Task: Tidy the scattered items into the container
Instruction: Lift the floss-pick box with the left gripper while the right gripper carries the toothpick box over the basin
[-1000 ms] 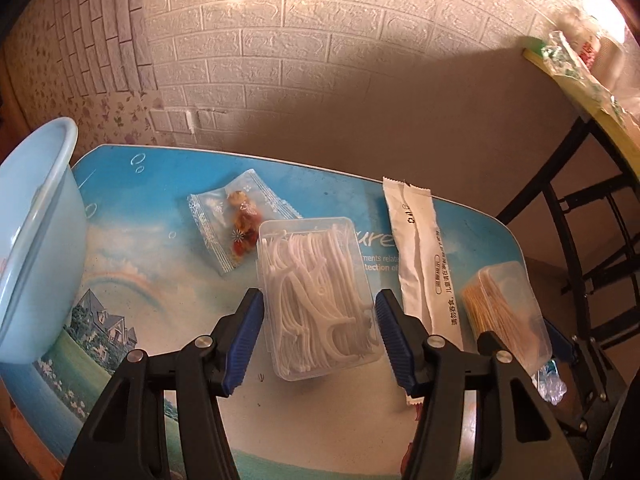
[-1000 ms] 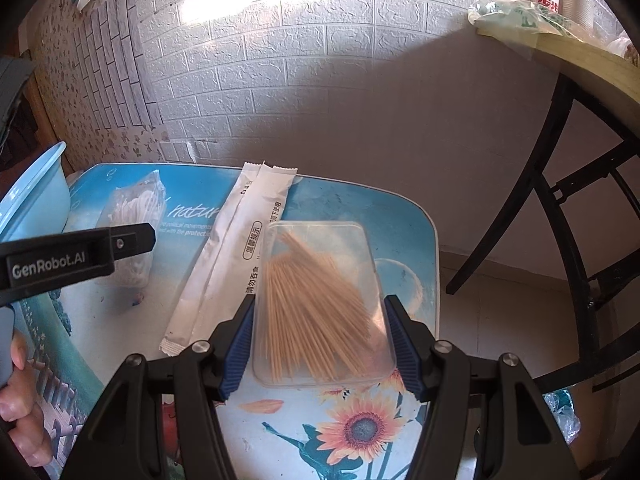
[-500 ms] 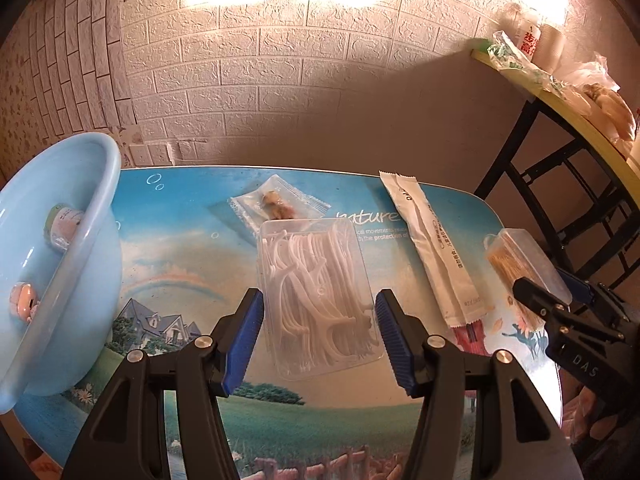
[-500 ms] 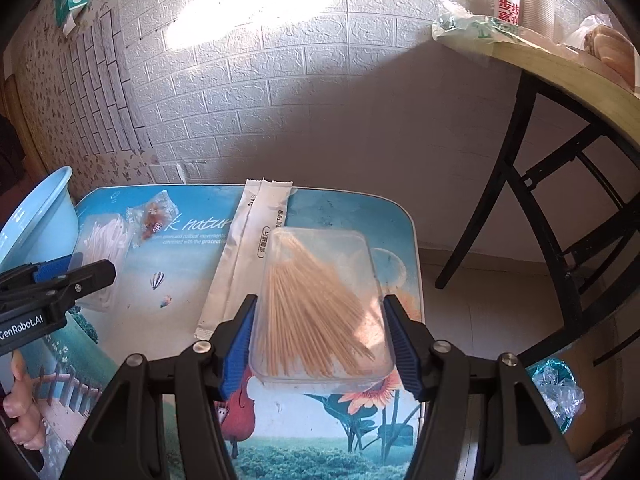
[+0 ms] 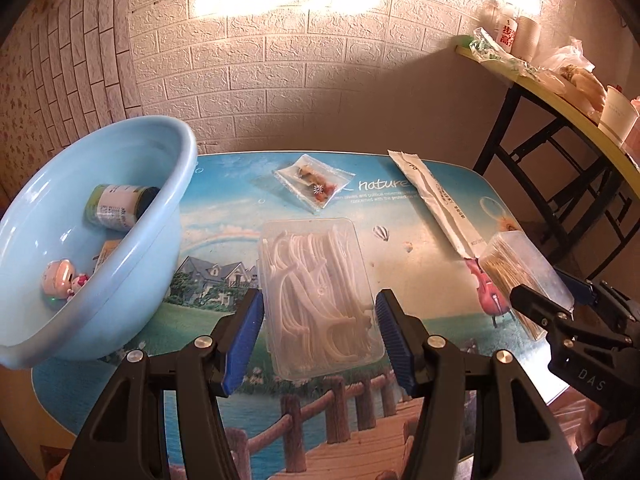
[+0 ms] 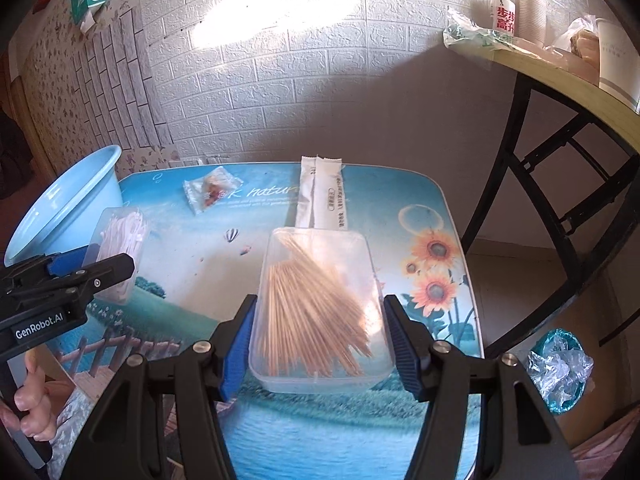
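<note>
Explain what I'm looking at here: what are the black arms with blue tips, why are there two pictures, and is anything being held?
There is no robot here. A person holds a hand-operated pair of tongs in each hand, and each carries a fisheye camera looking forward along its two blue-padded fingers. That is why there are two pictures: one from each hand.

In the left-hand view, the left tongs grip a clear box of white floss picks by its sides. In the right-hand view, the right tongs grip a clear box of toothpicks the same way. Both boxes look raised off the table.

On the table with the printed landscape lie a small clear sachet of dried bits and a long white paper-wrapped packet. The light blue basin at the left is the container; it already holds a small jar and some toys.
</note>
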`<state>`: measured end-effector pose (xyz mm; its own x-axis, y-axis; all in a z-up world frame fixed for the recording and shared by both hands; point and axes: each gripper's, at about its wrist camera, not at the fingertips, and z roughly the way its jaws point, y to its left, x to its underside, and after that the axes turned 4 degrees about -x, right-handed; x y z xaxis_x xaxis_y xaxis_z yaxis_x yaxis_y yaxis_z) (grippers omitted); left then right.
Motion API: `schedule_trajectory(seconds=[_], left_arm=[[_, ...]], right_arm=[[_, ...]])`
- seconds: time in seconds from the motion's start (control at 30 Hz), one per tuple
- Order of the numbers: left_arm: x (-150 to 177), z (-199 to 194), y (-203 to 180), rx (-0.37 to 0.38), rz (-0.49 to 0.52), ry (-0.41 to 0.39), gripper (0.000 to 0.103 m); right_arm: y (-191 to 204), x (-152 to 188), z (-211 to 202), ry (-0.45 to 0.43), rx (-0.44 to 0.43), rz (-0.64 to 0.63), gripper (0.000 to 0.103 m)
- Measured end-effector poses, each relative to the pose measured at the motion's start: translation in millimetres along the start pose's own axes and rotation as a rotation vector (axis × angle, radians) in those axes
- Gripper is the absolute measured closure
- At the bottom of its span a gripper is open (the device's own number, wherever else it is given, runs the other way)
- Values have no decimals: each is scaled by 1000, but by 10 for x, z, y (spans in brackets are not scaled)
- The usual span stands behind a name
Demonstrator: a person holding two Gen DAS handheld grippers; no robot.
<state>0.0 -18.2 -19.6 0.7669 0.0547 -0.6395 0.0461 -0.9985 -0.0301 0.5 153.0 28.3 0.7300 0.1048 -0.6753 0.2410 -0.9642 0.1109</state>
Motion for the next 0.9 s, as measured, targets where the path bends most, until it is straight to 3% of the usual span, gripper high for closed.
schedule_trajectory(seconds=[0.4,0.9], left_arm=[[359,8,186,19,-12,59,47],[394,36,156,10,2,69,47]], right_arm=[[452,269,-71,7,15,14,40],[543,436,-18,36,26,-38,40]])
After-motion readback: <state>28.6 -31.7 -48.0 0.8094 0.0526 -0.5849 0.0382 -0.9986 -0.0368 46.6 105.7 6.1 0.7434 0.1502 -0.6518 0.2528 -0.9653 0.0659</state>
